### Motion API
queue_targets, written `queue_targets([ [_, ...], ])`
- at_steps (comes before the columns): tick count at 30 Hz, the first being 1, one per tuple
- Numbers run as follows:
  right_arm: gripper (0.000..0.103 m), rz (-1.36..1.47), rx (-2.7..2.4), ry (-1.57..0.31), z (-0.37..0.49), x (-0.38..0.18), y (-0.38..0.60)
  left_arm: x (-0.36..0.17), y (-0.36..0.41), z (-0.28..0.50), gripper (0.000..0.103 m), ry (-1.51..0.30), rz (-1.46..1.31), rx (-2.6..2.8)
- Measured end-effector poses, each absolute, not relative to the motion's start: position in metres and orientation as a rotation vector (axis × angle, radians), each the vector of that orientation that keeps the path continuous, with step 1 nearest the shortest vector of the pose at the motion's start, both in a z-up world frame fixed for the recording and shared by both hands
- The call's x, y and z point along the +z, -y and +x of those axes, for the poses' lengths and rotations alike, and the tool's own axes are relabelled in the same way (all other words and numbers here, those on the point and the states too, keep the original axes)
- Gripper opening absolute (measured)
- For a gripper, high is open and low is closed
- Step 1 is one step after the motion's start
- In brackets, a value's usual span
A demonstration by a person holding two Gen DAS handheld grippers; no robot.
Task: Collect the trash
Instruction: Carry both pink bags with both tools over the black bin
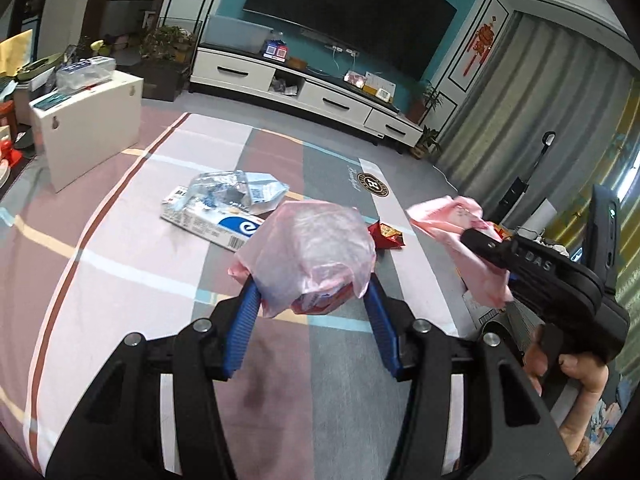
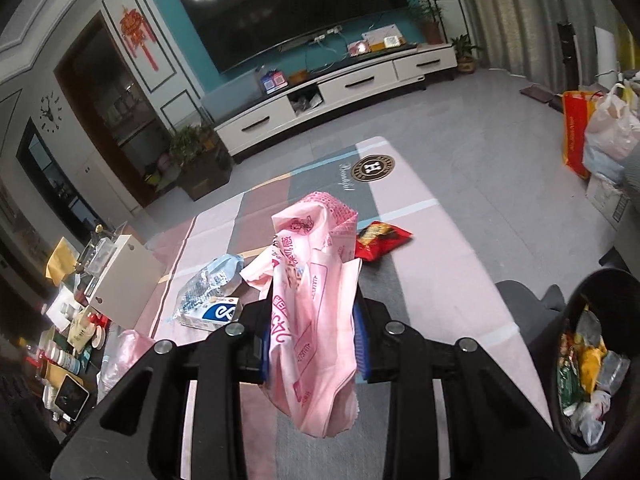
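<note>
Your right gripper (image 2: 312, 344) is clamped on a limp pink wrapper (image 2: 316, 300) left of the bin (image 2: 560, 320), your left gripper (image 1: 312, 304) pinches a flimsy pink bag (image 1: 312, 256); both light, slippery, so grip bunched folds.

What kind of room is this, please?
Most likely a home living room: a large television hangs above a low white media cabinet, and a striped rug covers the floor, with snack wrappers lying on it.

trash bin (image 2: 596, 360): cut by right edge | left tool (image 1: 312, 280) tips: hidden by pink bag (image 1: 308, 252)
</note>
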State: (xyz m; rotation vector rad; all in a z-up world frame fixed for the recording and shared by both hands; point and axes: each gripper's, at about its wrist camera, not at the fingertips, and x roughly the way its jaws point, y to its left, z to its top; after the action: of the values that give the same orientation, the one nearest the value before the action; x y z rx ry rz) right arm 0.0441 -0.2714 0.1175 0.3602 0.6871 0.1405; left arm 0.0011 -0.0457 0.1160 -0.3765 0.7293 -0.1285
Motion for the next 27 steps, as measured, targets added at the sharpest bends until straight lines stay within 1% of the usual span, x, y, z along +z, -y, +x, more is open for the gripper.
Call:
queue_targets([
  [12,0.033,0.374,0.111,-0.641,0.008,0.117,0.277,0.124,0.042,-0.022,0.054,-0.69,-0.413,-0.149],
  [27,0.033,0.371,0.031,-0.536,-0.022,0.14,0.297,0.137,0.063,-0.034,0.054,-0.656,-0.392,-0.228],
])
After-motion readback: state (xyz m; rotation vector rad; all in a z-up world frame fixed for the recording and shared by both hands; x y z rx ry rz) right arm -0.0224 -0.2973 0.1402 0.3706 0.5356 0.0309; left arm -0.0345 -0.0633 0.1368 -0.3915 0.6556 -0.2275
